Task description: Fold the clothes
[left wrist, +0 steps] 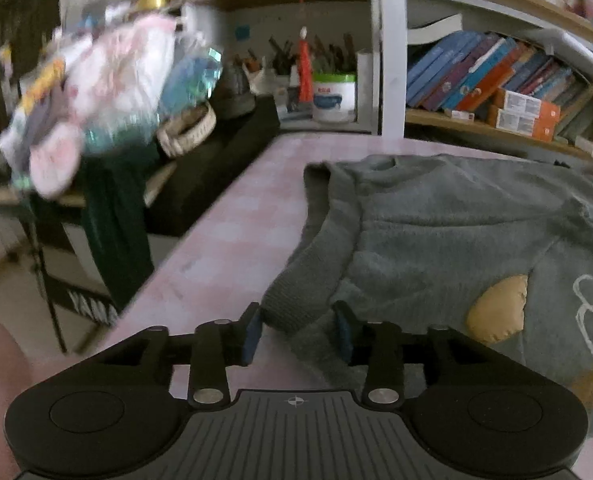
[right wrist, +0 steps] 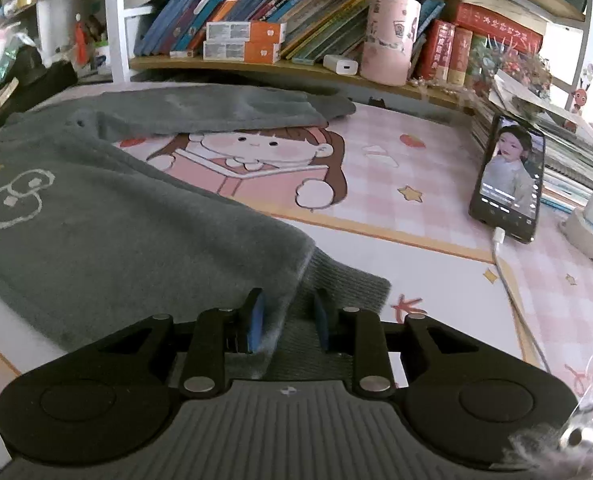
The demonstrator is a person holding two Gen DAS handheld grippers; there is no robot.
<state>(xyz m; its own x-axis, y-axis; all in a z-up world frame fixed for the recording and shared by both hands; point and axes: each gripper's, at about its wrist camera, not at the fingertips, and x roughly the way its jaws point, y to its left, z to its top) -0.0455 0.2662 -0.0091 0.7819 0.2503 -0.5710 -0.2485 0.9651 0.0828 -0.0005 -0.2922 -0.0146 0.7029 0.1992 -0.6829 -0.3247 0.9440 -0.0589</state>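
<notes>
**Both grippers set at the sweater's hem corners: take a full bite before lifting**

Left wrist view: the left gripper (left wrist: 299, 330) sits low at the near edge of the grey sweater (left wrist: 448, 232), which lies spread on the pink checked counter (left wrist: 232, 216). Its blue-padded fingers (left wrist: 253, 330) stand apart with a wide gap, and a ribbed cuff (left wrist: 292, 300) lies between them, seemingly just touching the left pad. Nothing looks pinched yet. A tan patch (left wrist: 496, 312) and white outline print show on the sweater's front, so it lies face up. To do this well, I would push the fingers further over the ribbing so both layers sit deep between the pads, then close firmly; a shallow nip on thick knit is likely to slip.

Right wrist view: the right gripper (right wrist: 287, 320) is at the opposite near corner, its fingers (right wrist: 256, 320) likewise parted, with the grey body edge and the ribbed hem band (right wrist: 344, 292) lying in the gap. Again, no squeeze is evident. The far sleeve (right wrist: 224, 110) stretches across the cartoon girl print (right wrist: 264, 164) on the counter mat. A phone (right wrist: 510, 178) leans against a stack of books to the right, with a white charging cable (right wrist: 508, 276) trailing toward the near edge. I would keep the fold clear of that cable, and raise both corners together, level, so the fabric carries over without twisting.
</notes>
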